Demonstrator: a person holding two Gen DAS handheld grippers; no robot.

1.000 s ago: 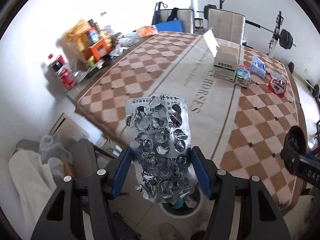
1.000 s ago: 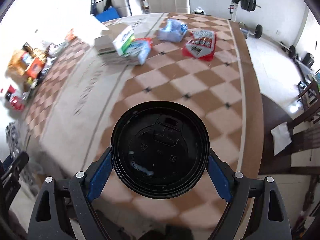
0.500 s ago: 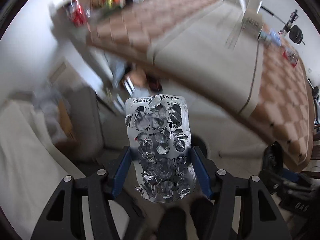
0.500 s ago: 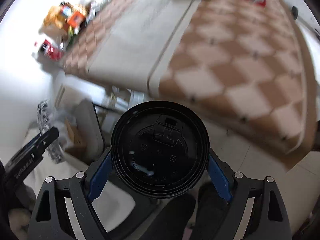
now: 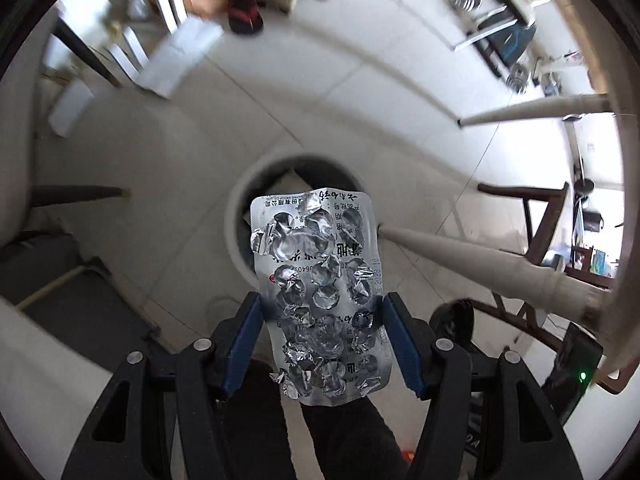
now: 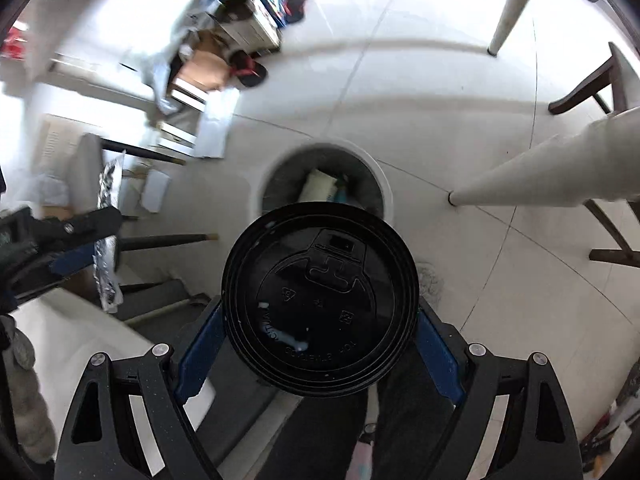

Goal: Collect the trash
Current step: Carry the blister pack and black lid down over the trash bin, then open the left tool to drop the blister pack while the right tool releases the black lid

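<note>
My left gripper (image 5: 320, 316) is shut on a used silver pill blister pack (image 5: 316, 276) and holds it upright above a round white trash bin (image 5: 236, 216) on the floor. My right gripper (image 6: 320, 320) is shut on a black plastic cup lid (image 6: 320, 300), also above the trash bin (image 6: 384, 188), which holds some trash. The left gripper with the blister pack (image 6: 106, 248) shows at the left edge of the right wrist view. The lid and the pack each hide the near part of the bin.
White tapered table legs (image 5: 480, 260) (image 6: 540, 176) stand right of the bin. Dark wooden chairs (image 5: 544, 220) are at the right. Boxes, papers and a red-black shoe (image 6: 248, 68) lie on the tiled floor at the back left. A grey seat (image 5: 80, 292) is at the left.
Both grippers have swung down from the tabletop to point at the floor, over the trash bin. Each keeps its hold on its item.
</note>
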